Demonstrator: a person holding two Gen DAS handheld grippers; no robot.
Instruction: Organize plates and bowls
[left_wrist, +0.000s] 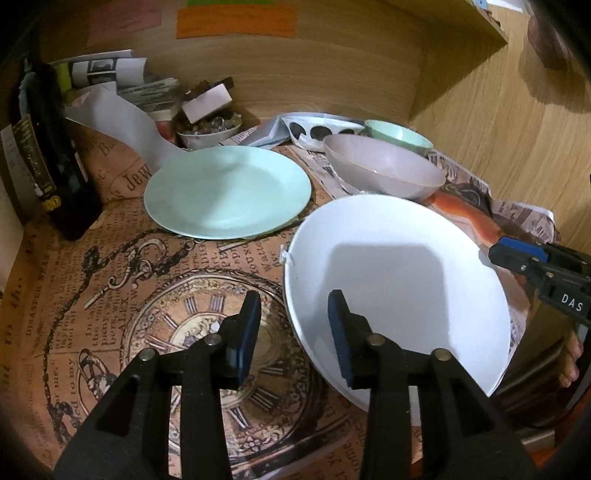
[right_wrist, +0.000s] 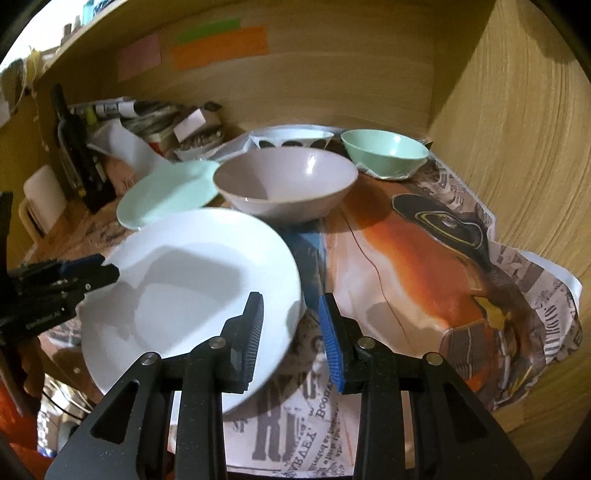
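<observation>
A white plate (left_wrist: 399, 291) (right_wrist: 192, 291) is tilted at the shelf's front edge. My left gripper (left_wrist: 293, 332) is open with its jaws astride the plate's left rim, not closed on it. My right gripper (right_wrist: 291, 332) is open astride the plate's right rim. Each gripper shows in the other view, the right gripper (left_wrist: 517, 258) at the right edge and the left gripper (right_wrist: 92, 271) at the left edge. A mint plate (left_wrist: 227, 192) (right_wrist: 166, 192) lies flat behind. A pink-grey bowl (left_wrist: 384, 166) (right_wrist: 284, 184), a mint bowl (left_wrist: 395, 134) (right_wrist: 384, 151) and a black-dotted white bowl (left_wrist: 317, 129) (right_wrist: 291, 138) stand further back.
Printed paper (left_wrist: 147, 314) (right_wrist: 424, 258) lines the wooden shelf. A dark bottle (left_wrist: 48, 155) (right_wrist: 74, 147), folded papers and a small bowl of trinkets (left_wrist: 207, 129) crowd the back left. A wooden side wall (right_wrist: 517, 147) stands at the right.
</observation>
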